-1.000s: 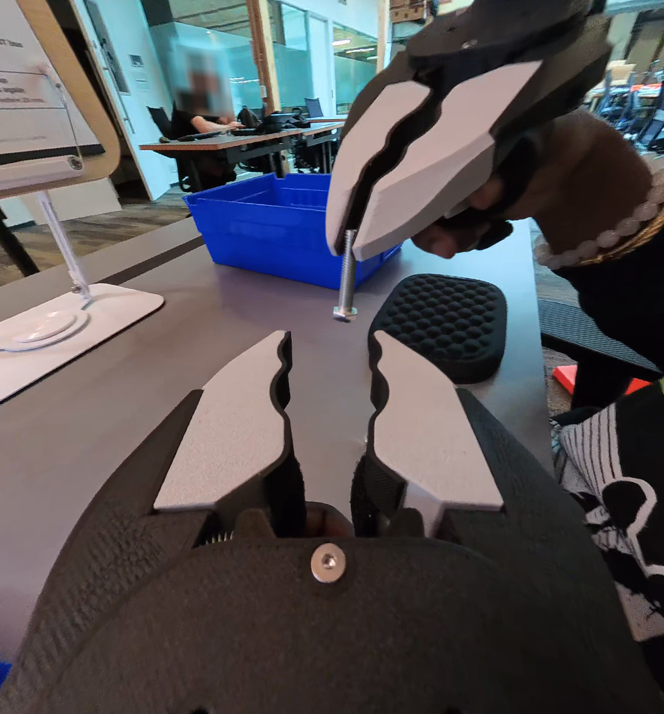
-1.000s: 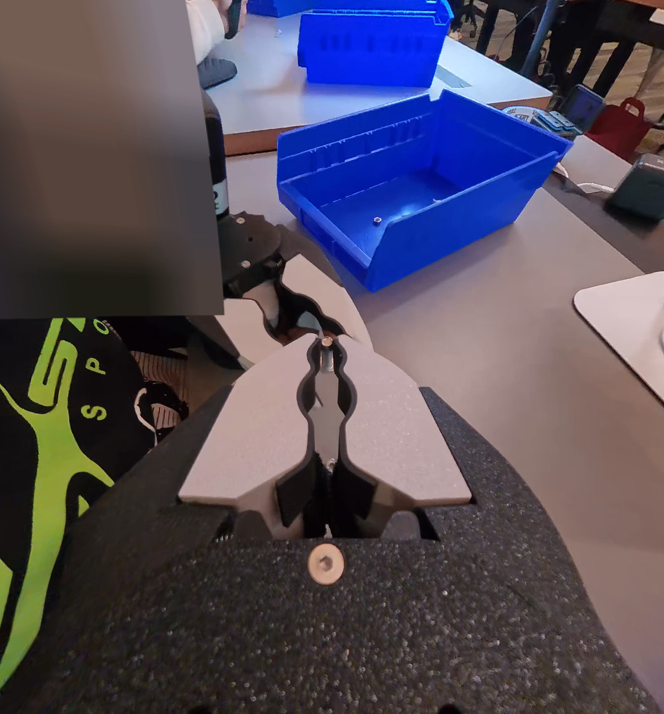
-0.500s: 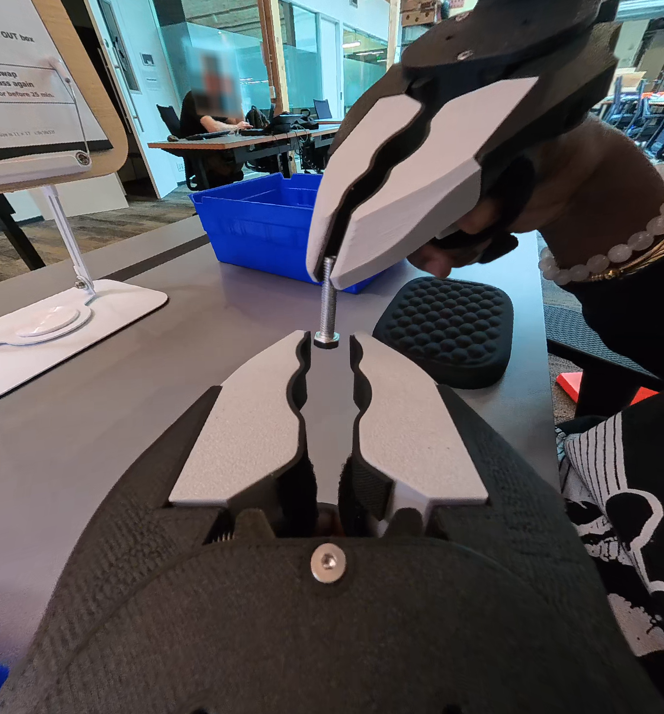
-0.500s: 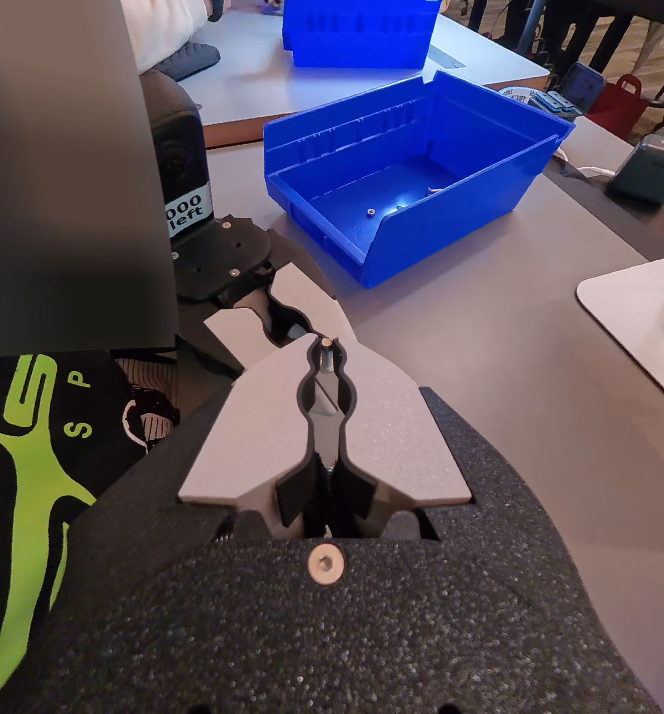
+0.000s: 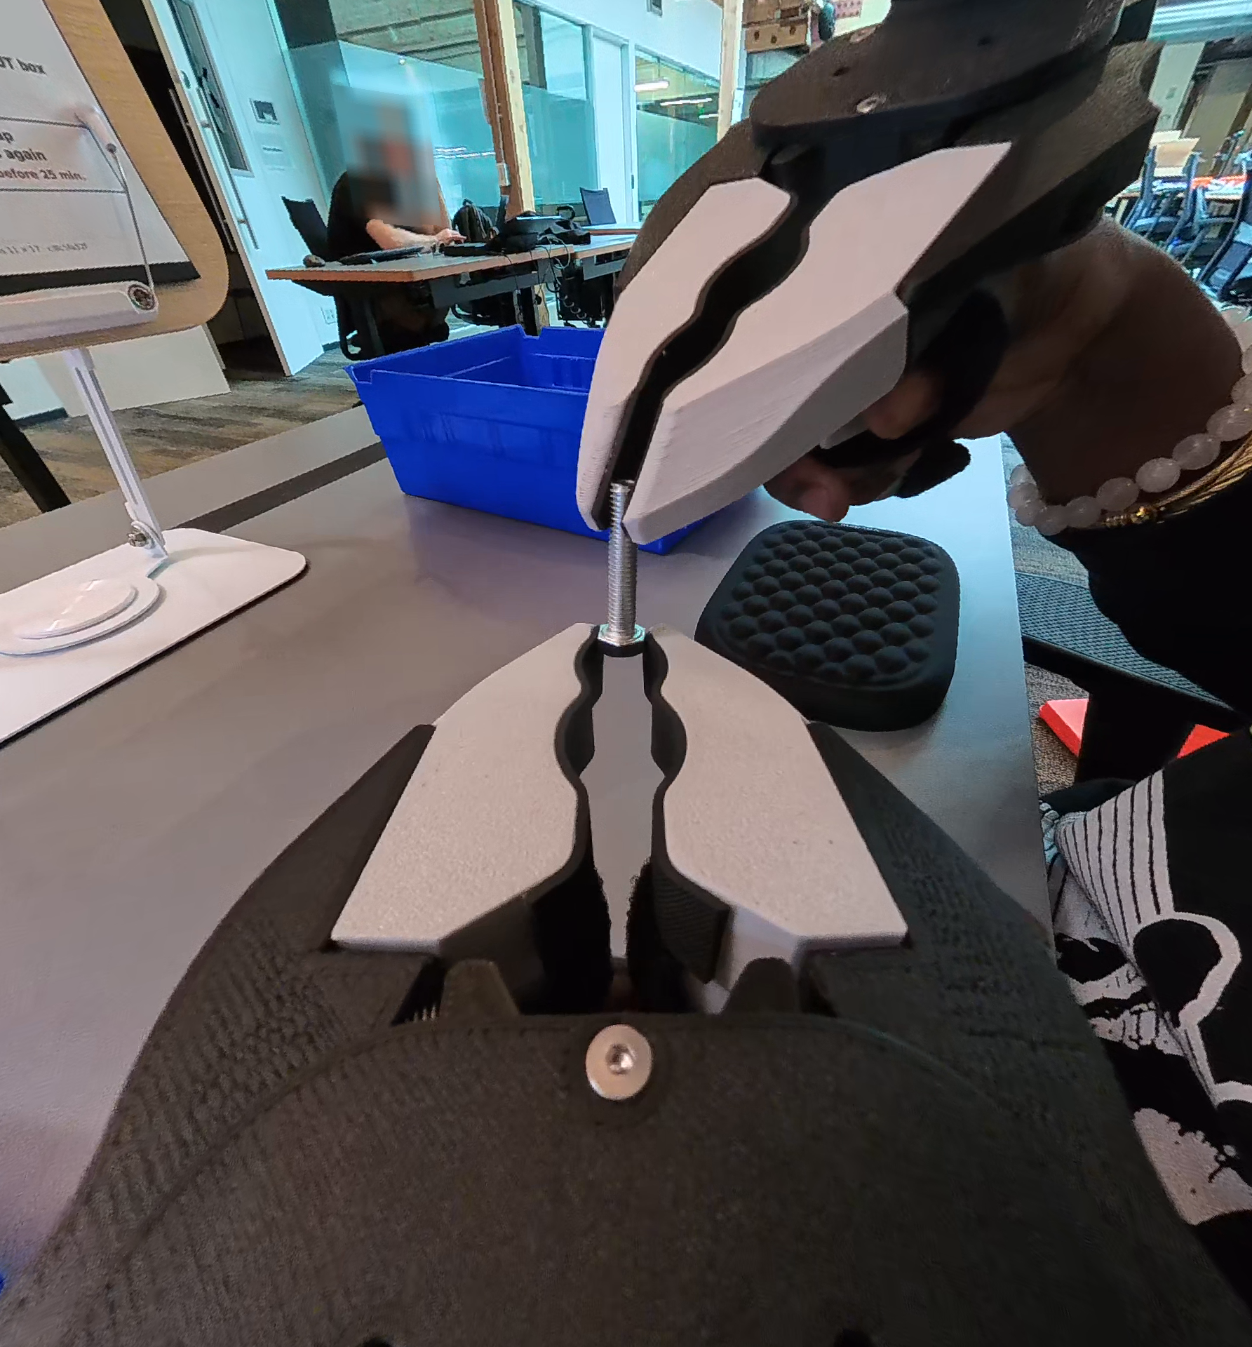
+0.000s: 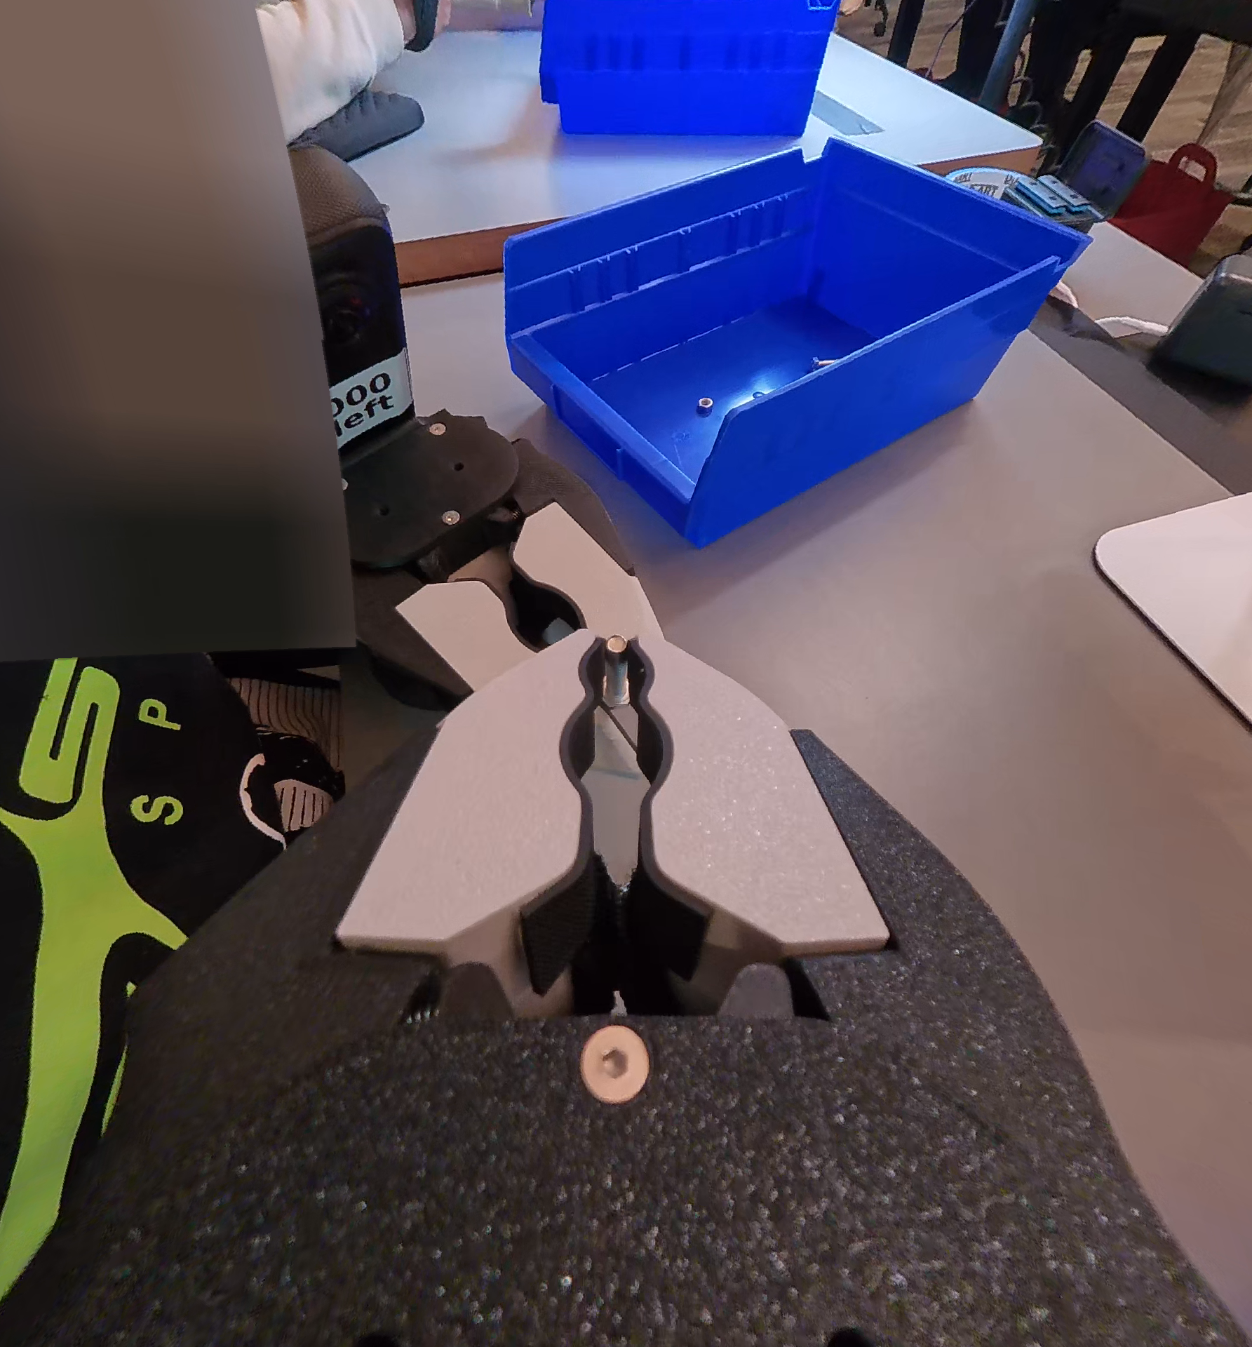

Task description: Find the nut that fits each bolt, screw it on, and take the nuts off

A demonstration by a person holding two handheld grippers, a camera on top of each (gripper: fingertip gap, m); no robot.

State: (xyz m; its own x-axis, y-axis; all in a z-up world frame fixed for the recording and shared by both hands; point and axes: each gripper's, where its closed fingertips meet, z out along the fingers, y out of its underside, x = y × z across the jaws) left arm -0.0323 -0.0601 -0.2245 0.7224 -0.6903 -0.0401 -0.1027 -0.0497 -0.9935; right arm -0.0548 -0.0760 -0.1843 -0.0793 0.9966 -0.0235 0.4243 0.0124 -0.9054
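Observation:
A silver bolt [image 5: 619, 568] stands upright above the grey table [image 5: 244, 765]. My right gripper [image 5: 612, 510] comes down from above and is shut on its threaded top end; the bolt's tip [image 6: 615, 670] shows between the tips of my right gripper [image 6: 615, 649]. My left gripper [image 5: 623, 641] is shut on the silver hex piece at the bolt's lower end; I cannot tell whether that piece is a nut or the head. The left gripper also shows in the right wrist view [image 6: 542, 619], just below the right one.
An open blue bin [image 6: 754, 452] stands beyond, with a small nut [image 6: 705, 404] and another small piece inside; it also shows in the left wrist view [image 5: 477, 430]. A black dimpled pad [image 5: 834, 627] lies right. A white stand base [image 5: 134, 605] lies left. A second blue bin [image 6: 681, 65] stands on the far table. About 4 cm separates my left fingertips from my right.
My left gripper was open and short of the bolt; it moved forward and closed on the bolt's lower end. The right gripper kept its hold on the bolt.

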